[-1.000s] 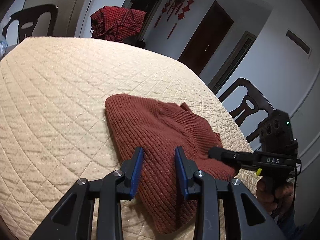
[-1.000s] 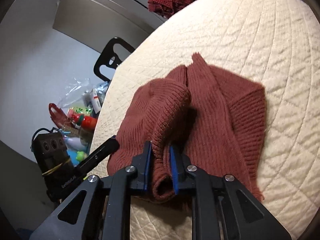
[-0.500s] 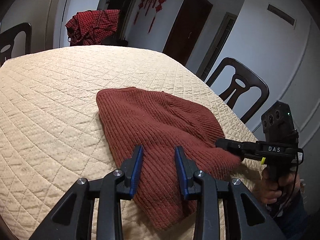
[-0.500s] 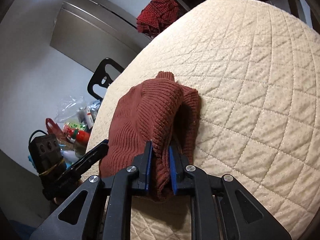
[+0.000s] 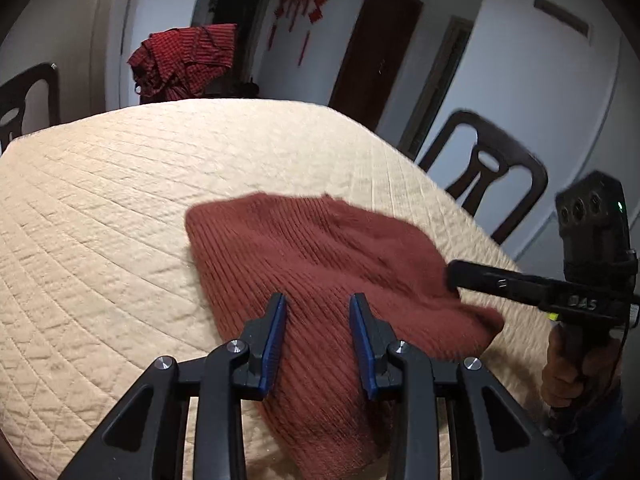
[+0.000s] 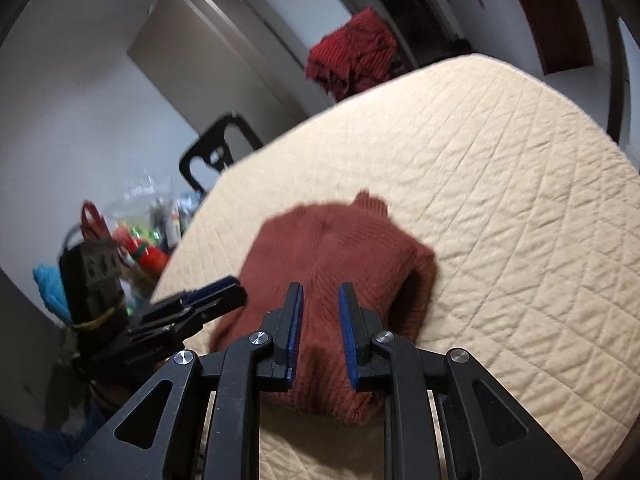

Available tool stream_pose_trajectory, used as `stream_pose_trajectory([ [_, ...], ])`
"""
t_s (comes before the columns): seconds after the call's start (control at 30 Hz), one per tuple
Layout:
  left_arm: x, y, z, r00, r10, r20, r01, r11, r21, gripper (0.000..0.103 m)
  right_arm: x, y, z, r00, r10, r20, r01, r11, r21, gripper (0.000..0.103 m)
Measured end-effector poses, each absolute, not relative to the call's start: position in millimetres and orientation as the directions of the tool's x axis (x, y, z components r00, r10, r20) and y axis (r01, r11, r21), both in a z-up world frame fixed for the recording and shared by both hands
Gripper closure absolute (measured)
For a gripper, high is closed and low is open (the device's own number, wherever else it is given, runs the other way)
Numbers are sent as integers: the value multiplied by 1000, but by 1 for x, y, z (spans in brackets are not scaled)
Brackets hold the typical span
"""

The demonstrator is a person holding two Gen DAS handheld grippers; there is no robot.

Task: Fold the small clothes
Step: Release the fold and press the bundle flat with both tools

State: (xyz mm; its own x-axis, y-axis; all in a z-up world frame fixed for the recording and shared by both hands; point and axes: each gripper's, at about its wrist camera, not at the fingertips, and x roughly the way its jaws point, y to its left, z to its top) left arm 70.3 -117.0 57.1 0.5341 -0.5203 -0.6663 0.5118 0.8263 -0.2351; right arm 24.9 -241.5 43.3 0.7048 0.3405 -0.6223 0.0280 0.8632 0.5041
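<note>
- Right gripper (image 6: 320, 312): jaws spread, nothing pinched, just above the sweater's (image 6: 340, 264) near edge; a snagged pad could drag the fold open.
- Left gripper (image 5: 318, 326): also spread and empty over the sweater, folded on the quilted table (image 5: 100, 208).
- Its loose far collar could spring up.

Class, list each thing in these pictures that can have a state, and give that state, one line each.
Rust sweater: folded over, lying on the quilted table cover, held by neither gripper.
Left gripper: open, above the sweater.
Right gripper: open, nothing clamped.
Red checked cloth: crumpled, unfolded, beyond the table's far end.
Brown door: shut.
</note>
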Motion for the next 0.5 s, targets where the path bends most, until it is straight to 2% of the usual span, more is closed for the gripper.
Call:
stream_pose_trajectory([
  [0.03,68,-119,54,541,-511,-668,517,829,-216,68,26,-244,34,690,312,-653,59,875,480,86],
  [0.07,66,-121,53,542,-511,-667,519,828,-212,68,24,-247,28,696,309,-649,62,874,482,91],
  [0.13,63,-124,53,552,-500,-667,521,832,-192,68,18,-255,25,706,289,-647,85,872,482,93],
  [0.2,61,-124,54,557,-495,-667,524,833,-181,68,14,-259,24,697,245,-674,116,889,443,83],
  [0.5,81,-119,71,589,-490,-642,497,847,-190,68,32,-255,56,755,232,-614,54,910,411,83],
])
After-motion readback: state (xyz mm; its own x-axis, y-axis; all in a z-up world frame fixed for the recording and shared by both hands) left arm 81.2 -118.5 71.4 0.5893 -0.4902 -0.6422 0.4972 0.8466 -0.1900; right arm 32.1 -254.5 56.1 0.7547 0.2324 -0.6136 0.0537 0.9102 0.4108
